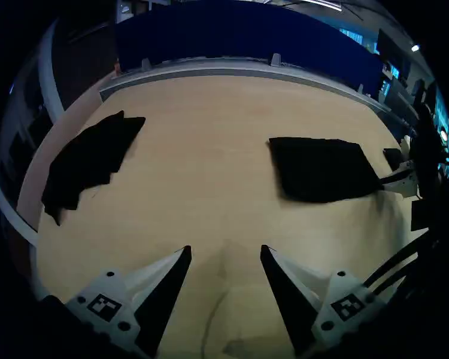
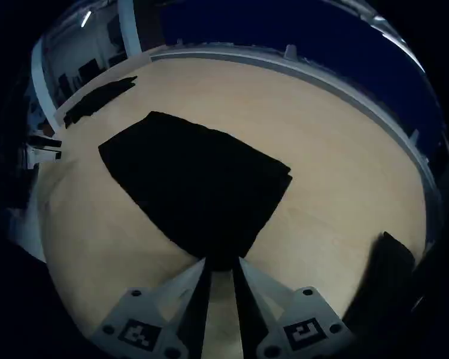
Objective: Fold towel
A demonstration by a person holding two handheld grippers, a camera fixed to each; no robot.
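The right tongs (image 2: 221, 263) pinch the near corner of the black towel (image 2: 194, 185) lying on the table (image 2: 344, 179), while the left tongs (image 1: 224, 254) hang open.

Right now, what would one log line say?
left gripper: open, over table | right gripper: shut on folded towel edge | other towel: crumpled, lying apart

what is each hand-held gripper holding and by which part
The right hand-held gripper pinches the flat black towel by its near corner; the left hand-held gripper is open and holds nothing.
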